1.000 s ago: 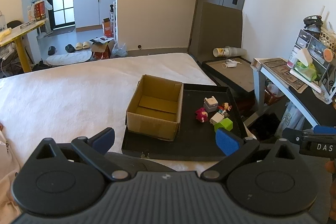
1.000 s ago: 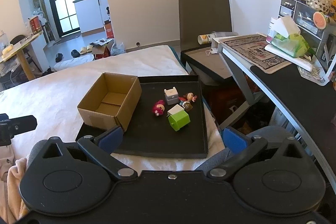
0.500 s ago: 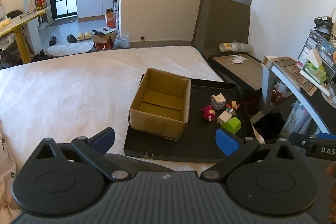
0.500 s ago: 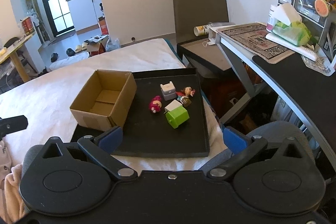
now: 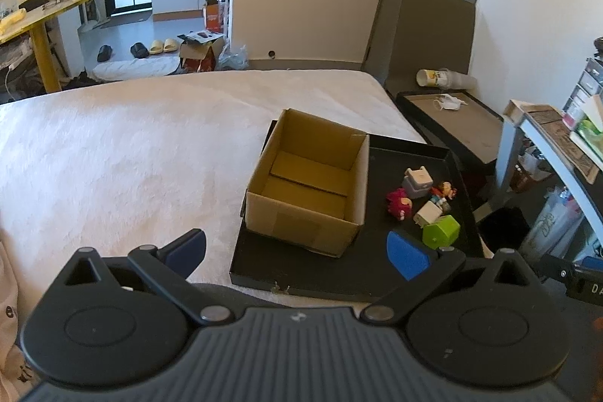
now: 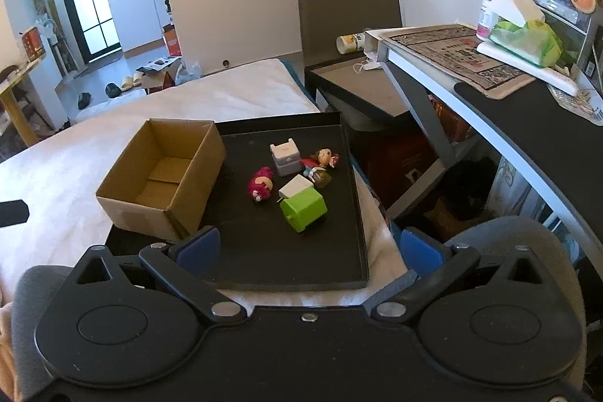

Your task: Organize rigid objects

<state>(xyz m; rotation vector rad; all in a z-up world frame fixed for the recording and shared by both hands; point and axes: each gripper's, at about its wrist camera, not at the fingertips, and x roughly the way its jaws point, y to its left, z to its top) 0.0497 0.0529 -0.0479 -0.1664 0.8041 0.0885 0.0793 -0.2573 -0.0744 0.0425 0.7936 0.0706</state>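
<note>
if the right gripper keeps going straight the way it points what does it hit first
Probably the black tray floor, close to the green cube; the open right gripper points there, though depth is unclear.

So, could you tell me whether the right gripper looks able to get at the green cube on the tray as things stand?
Probably yes. The right gripper is open and empty, and the green cube is the nearest toy on the black tray, with bare tray before it. The cardboard box stands off to the left.
</note>
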